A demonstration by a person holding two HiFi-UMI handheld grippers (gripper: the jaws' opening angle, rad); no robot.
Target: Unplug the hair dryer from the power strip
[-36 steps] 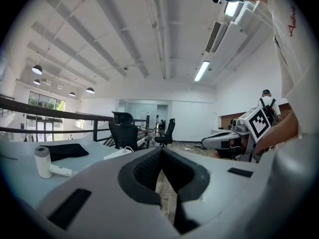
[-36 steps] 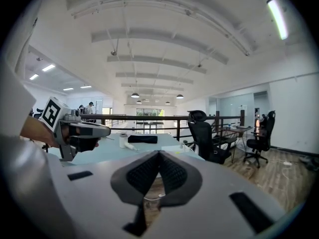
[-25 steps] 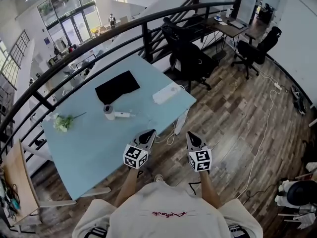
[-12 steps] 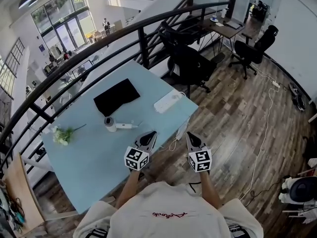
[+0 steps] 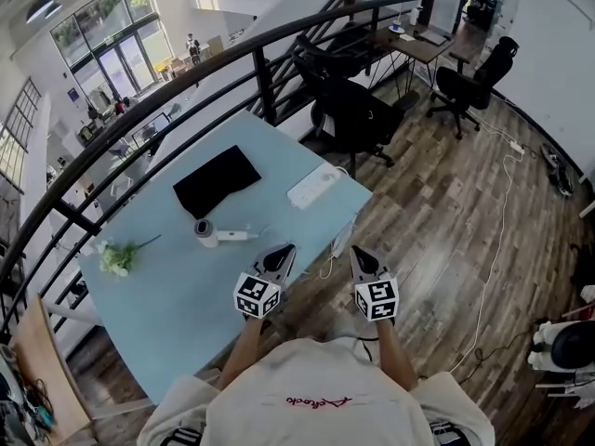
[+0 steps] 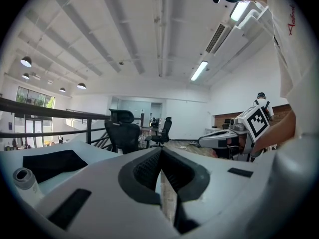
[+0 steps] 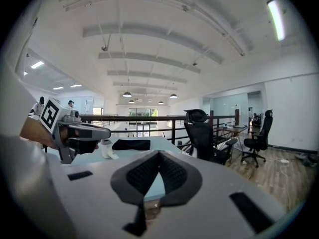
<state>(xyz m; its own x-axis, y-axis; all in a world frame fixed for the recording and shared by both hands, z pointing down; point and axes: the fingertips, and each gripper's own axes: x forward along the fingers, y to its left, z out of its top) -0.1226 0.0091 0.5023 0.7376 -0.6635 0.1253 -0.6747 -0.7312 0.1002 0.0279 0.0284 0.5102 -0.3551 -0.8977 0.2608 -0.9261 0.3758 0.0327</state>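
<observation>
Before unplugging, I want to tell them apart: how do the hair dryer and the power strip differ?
The power strip is a long, flat white bar near the table's right edge; the hair dryer is shorter, with a round grey end, and lies nearer the middle. Both are mostly white and lie on the blue table.

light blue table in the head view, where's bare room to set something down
The widest bare patch is the near end of the light blue table, between the white flower sprig and the left gripper. Crowded: the middle, with white hair dryer, black cloth and white power strip.
</observation>
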